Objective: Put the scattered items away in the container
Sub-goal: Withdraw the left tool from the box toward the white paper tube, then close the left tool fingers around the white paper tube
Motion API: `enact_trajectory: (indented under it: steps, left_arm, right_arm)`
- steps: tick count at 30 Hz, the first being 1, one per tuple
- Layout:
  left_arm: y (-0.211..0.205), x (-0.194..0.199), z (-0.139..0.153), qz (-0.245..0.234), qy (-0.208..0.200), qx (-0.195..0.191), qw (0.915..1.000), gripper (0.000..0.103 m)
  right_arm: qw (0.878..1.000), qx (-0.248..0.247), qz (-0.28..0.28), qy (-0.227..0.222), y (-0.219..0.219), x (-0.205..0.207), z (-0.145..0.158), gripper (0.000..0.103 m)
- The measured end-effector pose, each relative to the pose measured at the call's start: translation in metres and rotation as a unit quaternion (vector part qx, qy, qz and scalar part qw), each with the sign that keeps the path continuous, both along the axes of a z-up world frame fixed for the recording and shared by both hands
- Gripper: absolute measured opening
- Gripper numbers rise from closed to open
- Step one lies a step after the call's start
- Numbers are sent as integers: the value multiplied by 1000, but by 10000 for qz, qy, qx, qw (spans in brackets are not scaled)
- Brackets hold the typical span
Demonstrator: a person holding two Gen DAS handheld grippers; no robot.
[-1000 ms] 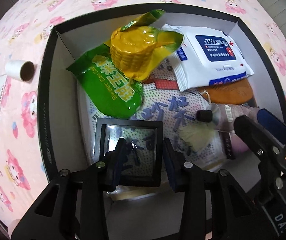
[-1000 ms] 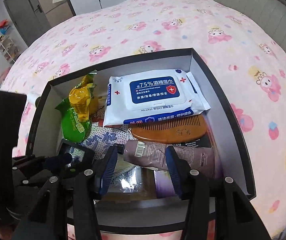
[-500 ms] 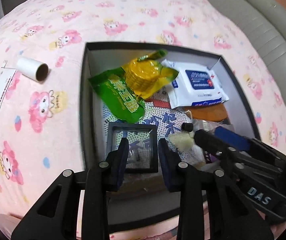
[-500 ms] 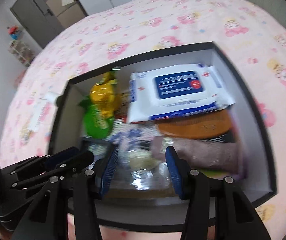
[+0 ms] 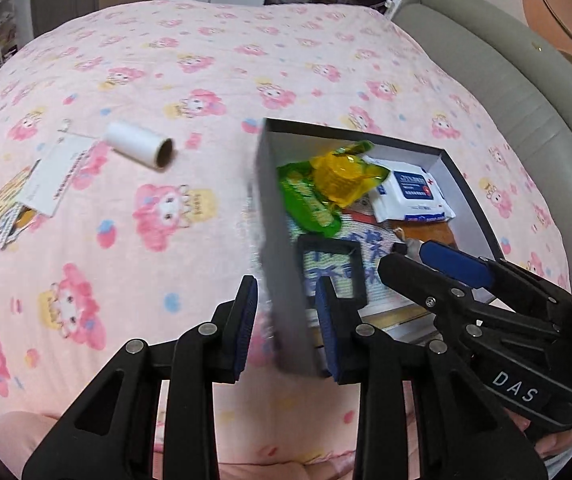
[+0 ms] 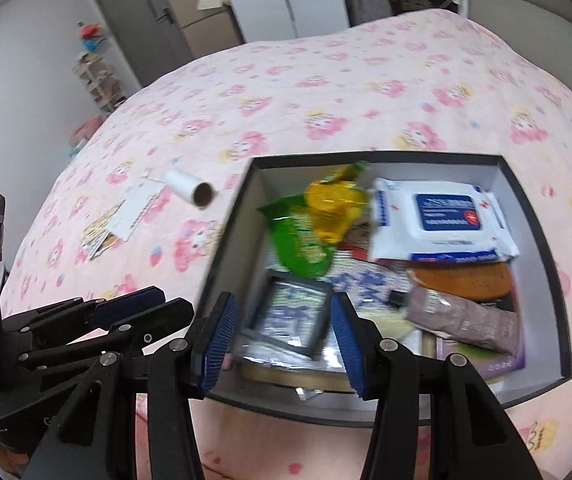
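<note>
We hold both tools above the near edge of the bed, and neither carries anything. Our left hand-held gripper has its jaws parted to a middling gap and straddles the left wall of the container without closing on it. Our right hand-held gripper stands wide apart over the near part of the box, above the black picture frame.

Most of the job looks done. Inside the container we see the green and yellow corn packet, the wet wipes pack, the wooden comb, a brownish tube and the frame, all lying on a printed white and blue bag.

What is left lies on the bedspread out toward the bed's left side, well apart from the box: a white roll with a cardboard core, and beyond it a white card resting partly over a small colourful packet. We judge these two or three pieces to be the remainder, and the left tool, being empty and on that side, seems the natural one to fetch the roll first. The flat card may be awkward to lift off soft fabric.
</note>
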State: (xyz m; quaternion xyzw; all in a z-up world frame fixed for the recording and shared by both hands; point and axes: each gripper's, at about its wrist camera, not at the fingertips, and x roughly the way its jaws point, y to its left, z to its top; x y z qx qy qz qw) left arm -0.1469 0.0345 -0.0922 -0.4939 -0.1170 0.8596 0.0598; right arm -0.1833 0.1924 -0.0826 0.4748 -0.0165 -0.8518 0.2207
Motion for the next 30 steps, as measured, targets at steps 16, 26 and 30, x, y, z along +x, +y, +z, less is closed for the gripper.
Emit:
enact_trajectory:
  steps: [16, 26, 30]
  left_arm:
    - [-150, -26, -14, 1072, 348, 334, 9931, 30]
    - [-197, -120, -56, 1022, 332, 585, 9925, 30]
    - [-216, -152, -84, 1028, 128, 820, 9912, 30]
  right_arm:
    - [9975, -362, 393, -468, -137, -35, -18, 45]
    - [9910, -901, -537, -826, -178, -115, -55, 46]
    - [9901, -767, -830, -836, -190, -140, -73, 45]
